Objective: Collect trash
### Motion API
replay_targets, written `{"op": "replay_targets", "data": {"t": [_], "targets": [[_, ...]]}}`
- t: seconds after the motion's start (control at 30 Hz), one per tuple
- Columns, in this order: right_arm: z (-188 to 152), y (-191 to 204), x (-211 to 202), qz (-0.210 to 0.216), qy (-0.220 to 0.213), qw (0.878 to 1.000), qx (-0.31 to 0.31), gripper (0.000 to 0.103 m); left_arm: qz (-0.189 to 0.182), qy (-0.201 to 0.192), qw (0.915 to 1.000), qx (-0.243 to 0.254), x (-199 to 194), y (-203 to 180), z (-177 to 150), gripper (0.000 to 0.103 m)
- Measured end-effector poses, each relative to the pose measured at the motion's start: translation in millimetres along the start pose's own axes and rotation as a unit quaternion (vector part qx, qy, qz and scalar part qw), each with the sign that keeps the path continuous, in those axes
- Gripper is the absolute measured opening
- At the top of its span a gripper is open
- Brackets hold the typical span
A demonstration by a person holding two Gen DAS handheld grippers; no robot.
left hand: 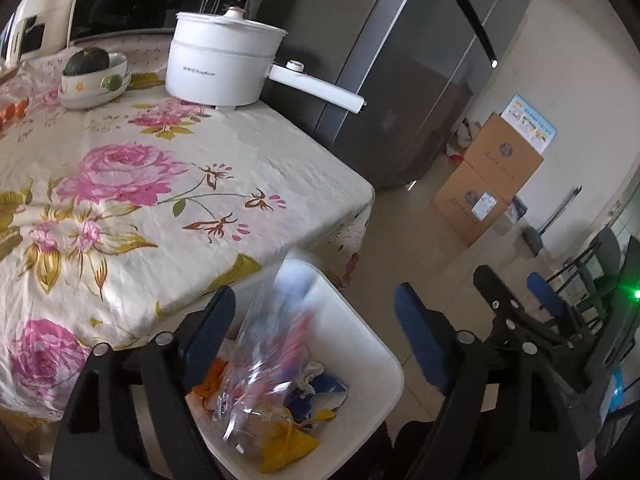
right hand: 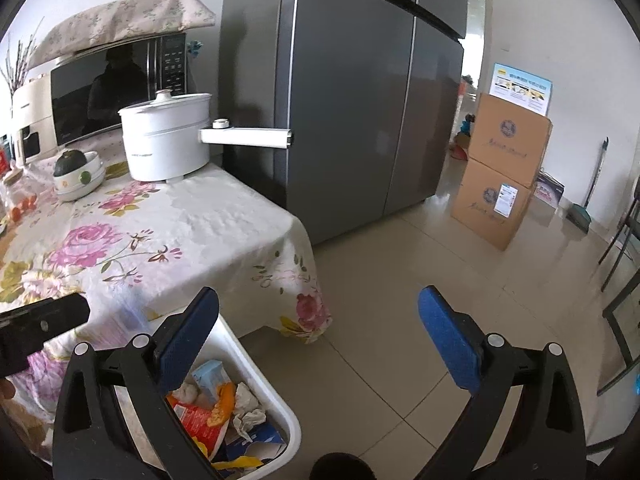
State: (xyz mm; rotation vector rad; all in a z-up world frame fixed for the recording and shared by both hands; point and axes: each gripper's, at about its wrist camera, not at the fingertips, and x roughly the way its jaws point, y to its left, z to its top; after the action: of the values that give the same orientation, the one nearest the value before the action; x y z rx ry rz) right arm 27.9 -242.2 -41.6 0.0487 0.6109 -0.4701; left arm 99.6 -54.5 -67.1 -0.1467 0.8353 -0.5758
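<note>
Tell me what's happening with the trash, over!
Left gripper open, right gripper open. Clear plastic bag blurred above white bin, touching neither. Nothing blocking.

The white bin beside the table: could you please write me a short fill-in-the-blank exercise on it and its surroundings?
1. The clear plastic bag is blurred above the white ____.
2. The electric pot on the floral tablecloth is coloured ____.
3. Two cardboard boxes stand stacked on the ____.
4. The jaws of the right gripper stand ____.

Missing words: bin; white; floor; open
</note>
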Motion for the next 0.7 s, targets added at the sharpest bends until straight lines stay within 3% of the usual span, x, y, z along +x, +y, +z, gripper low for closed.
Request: {"op": "replay_targets", "data": {"t": [0.23, 0.4, 0.47, 0.53, 0.7], "targets": [[3.0, -2.2, -5.3, -0.023, -0.01, 1.0, -0.003, 0.096, 0.075, -0.056, 0.9947, 0.043, -20.1, -15.1, 0.4, 0.096], [3.8, 2.7, -14.5, -0.03, -0.026, 0.999, -0.011, 0.096, 0.157, -0.14, 0.9749, 0.074, -46.5, -26.6, 2.3, 0.096], [4.9, 2.9, -18.7, -0.023, -0.031, 0.999, -0.006, 0.096, 0.167, -0.16, 0.9704, 0.069, -54.1, -27.7, 4.4, 0.096], [6.2, 4.1, -24.3, -0.014, -0.041, 0.999, 0.0, 0.096, 0.16, -0.166, 0.9715, 0.056, -58.6, -27.1, 5.5, 0.096], [7.1, 11.6, -31.6, -0.013, -0.059, 0.998, -0.004, 0.096, 0.174, -0.151, 0.9711, 0.061, -60.0, -30.2, 1.6, 0.096]]}}
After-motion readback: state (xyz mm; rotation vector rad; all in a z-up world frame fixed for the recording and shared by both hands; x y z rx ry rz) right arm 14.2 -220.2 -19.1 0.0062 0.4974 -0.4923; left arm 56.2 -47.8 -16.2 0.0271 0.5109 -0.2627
